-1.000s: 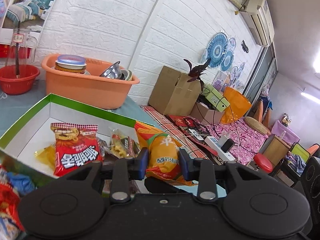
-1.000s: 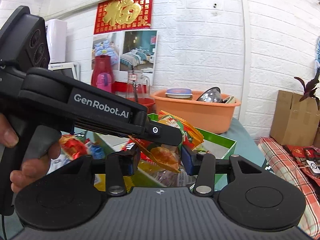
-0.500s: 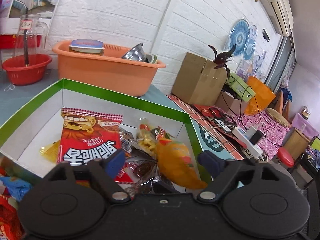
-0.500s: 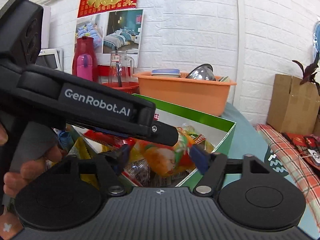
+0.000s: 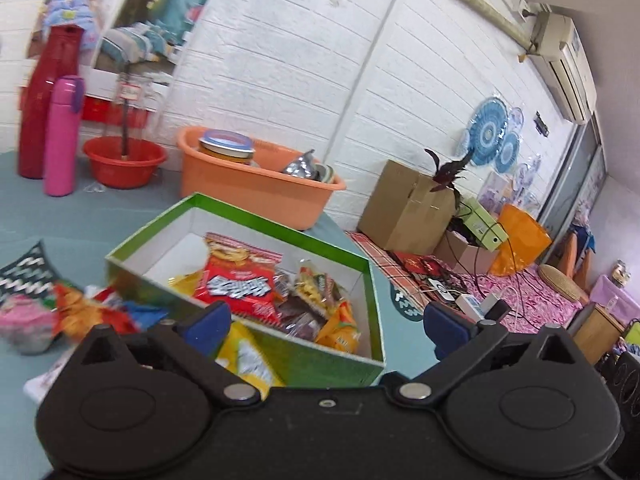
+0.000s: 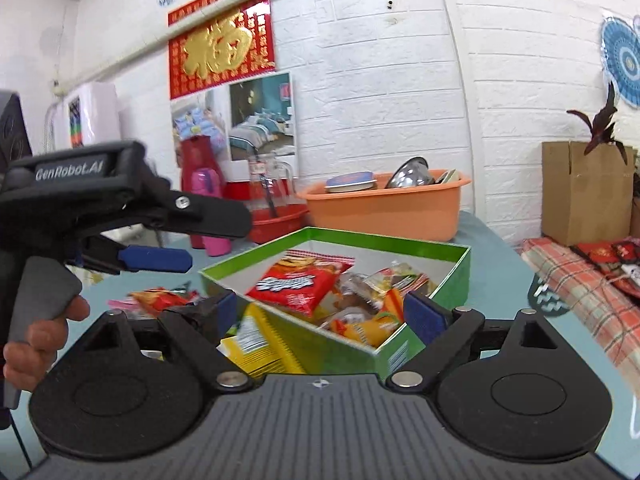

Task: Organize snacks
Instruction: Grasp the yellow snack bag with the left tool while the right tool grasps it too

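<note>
Both my grippers are empty now. The left gripper (image 5: 324,322) has its jaws wide apart, and they have just been opening, with nothing between them; the same for the right gripper (image 6: 316,312). The orange snack packet (image 5: 340,330) lies inside the green box (image 5: 336,364), at the near corner, next to the red chip bag (image 5: 240,280).

The step in hand, as I judge it, is to go for the next loose snack. Several packets wait on the blue-grey table (image 5: 120,212) left of the box: a red-orange packet (image 5: 80,312), and a yellow packet (image 6: 256,340) that leans against the near wall of the box.

To do it well, I would take the yellow packet first (it is the nearest to both grippers). I would approach low and from the side, close on a flat edge of the packet and not on its puffed middle, then lift it clear above the green rim before moving across. The left hand (image 6: 40,340) should keep its gripper away, so the two do not collide.
</note>
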A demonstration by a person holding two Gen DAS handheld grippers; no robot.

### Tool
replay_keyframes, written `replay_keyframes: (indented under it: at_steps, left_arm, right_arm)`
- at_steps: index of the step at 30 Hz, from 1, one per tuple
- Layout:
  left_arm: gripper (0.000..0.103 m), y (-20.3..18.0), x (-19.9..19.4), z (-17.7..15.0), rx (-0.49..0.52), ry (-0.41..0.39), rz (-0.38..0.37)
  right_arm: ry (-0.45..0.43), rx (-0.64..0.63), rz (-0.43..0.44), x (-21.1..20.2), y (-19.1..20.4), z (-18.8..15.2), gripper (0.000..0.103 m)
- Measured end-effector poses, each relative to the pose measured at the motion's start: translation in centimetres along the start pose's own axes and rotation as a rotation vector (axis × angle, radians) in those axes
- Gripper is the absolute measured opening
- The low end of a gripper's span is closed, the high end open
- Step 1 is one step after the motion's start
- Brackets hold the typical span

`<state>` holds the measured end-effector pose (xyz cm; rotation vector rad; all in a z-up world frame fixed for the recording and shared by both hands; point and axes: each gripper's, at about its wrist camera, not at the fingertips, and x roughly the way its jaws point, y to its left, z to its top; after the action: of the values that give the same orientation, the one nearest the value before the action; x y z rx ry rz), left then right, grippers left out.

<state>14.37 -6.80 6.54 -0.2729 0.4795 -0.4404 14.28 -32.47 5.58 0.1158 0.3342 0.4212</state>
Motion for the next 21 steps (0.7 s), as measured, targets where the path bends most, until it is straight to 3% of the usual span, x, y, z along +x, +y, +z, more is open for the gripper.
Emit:
replay_keyframes:
  at_steps: [9, 14, 20, 21]
  left_arm:
    - [0.103, 2.5, -3.9, -4.9, -0.082, 0.028, 0.049]
    - [0.103, 3.2, -2.3, -4.7, -0.052, 0.044, 0.059]
    - [0.103, 3.7, 1.7, -3.2, 0.006, 0.133, 0.022]
    - [0.093, 3.7, 2.3, -3.0, 0.017, 0.146, 0.025]
  right_arm:
    - [0.104, 0.054, 0.067, -1.8, 2.2, -2.7, 0.103]
    - [0.17, 0.093, 0.098, -1.2, 3.0, -4.2, 0.103]
    - [0.211, 0.17, 0.171, 0.7, 3.5, -4.6, 0.103]
    - [0.218, 0.188, 0.179, 1.2, 3.4, -4.5, 0.103]
